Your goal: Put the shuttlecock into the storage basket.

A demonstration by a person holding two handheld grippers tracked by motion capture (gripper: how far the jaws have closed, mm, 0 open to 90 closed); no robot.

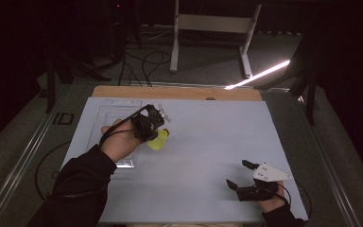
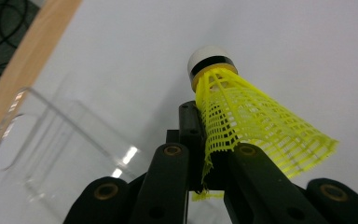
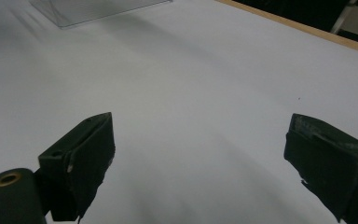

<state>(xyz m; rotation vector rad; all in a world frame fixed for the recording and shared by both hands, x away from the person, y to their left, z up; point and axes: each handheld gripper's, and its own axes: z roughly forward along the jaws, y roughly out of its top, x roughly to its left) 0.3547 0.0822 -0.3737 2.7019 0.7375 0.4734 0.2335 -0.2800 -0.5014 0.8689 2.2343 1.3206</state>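
A yellow shuttlecock [image 1: 159, 140] with a mesh skirt and a white cork tip [image 2: 208, 56] is held above the pale blue table [image 1: 208, 142]. My left gripper [image 1: 152, 128] is shut on the edge of the shuttlecock's skirt [image 2: 242, 126]. The black jaws pinch the mesh at its lower left rim [image 2: 209, 163]. Near the table's front right corner, my right gripper [image 1: 238, 175] is open with nothing between its jaws. In the right gripper view the two black pads [image 3: 86, 154] stand far apart over bare table.
A clear plastic tray [image 1: 111, 118] lies on the table at the left, under and behind my left hand; its wall [image 2: 51, 116] is close beside the left jaws. A wooden strip [image 1: 170, 92] edges the table's far side. Cables and a white frame stand beyond.
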